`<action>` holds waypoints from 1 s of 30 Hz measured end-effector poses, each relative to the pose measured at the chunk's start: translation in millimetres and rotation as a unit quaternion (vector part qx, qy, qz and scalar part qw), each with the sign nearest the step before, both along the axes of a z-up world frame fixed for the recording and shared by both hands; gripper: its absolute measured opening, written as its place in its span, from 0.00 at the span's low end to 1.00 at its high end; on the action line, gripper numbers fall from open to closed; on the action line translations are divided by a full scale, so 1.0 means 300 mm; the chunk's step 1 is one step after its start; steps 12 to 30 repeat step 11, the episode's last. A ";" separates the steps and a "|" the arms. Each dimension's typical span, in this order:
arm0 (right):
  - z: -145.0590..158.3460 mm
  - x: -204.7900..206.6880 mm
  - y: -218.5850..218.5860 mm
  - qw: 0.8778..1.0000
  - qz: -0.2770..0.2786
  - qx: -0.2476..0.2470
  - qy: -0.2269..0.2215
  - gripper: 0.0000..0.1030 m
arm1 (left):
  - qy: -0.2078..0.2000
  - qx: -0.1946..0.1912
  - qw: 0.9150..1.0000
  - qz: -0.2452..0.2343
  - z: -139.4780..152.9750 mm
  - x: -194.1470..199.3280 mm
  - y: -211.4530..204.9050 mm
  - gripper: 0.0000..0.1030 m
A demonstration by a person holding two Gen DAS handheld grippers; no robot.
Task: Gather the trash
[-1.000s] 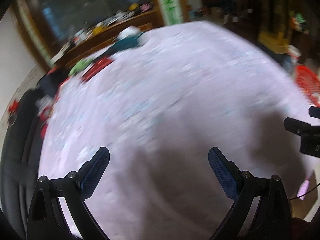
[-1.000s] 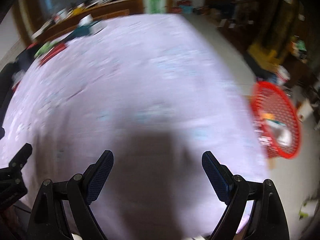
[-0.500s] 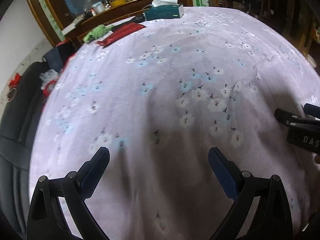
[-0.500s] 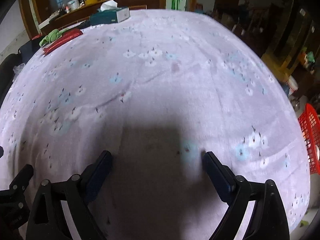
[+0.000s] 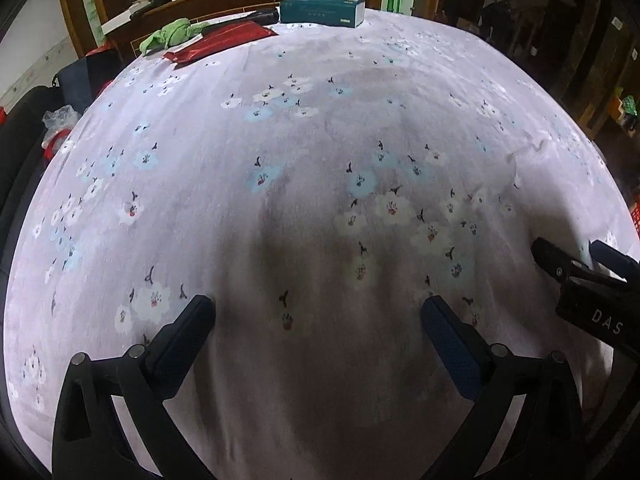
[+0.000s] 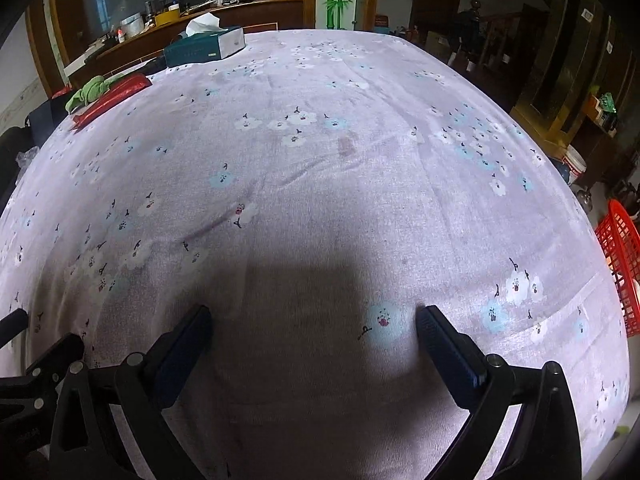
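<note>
My left gripper [image 5: 316,312] is open over the near part of a table with a pale lilac flowered cloth [image 5: 320,128], nothing between its fingers. My right gripper [image 6: 312,322] is open too, empty, just to its right; its fingers [image 5: 560,268] show at the right edge of the left wrist view. At the table's far left lie a red shiny wrapper [image 5: 220,42] [image 6: 110,98] and a crumpled green item [image 5: 170,36] [image 6: 88,92], beside a teal tissue box [image 5: 322,10] [image 6: 204,48]. A red mesh basket [image 6: 622,276] stands on the floor right of the table.
A dark chair and a clear plastic bag [image 5: 60,118] sit off the table's left edge. Behind the table runs a wooden counter [image 6: 208,16] loaded with bottles and tubs. Dark cabinets [image 6: 568,80] and a white bucket [image 6: 574,164] stand on the right.
Both views swung from a blurred sweep near the basket back to the table and steadied. The basket slid to the right edge of the right wrist view. Both grippers stayed open.
</note>
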State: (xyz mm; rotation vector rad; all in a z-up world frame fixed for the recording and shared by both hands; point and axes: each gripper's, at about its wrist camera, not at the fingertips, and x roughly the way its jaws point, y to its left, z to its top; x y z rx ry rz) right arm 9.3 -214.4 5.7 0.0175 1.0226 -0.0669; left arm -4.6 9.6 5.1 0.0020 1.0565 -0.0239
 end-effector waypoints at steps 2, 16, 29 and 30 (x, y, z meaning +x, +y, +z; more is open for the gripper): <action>0.000 0.001 0.000 1.000 0.000 0.000 0.000 1.00 | -0.018 -0.002 1.000 -0.003 -0.003 0.001 0.004 1.00; 0.001 -0.001 0.000 1.000 0.000 0.000 0.000 1.00 | -0.022 -0.001 1.000 0.002 -0.003 0.008 0.011 1.00; 0.001 -0.001 0.000 1.000 0.000 0.000 0.000 1.00 | -0.022 -0.001 1.000 0.002 -0.003 0.008 0.011 1.00; 0.001 -0.001 0.000 1.000 0.000 0.000 0.000 1.00 | -0.022 -0.001 1.000 0.002 -0.003 0.008 0.011 1.00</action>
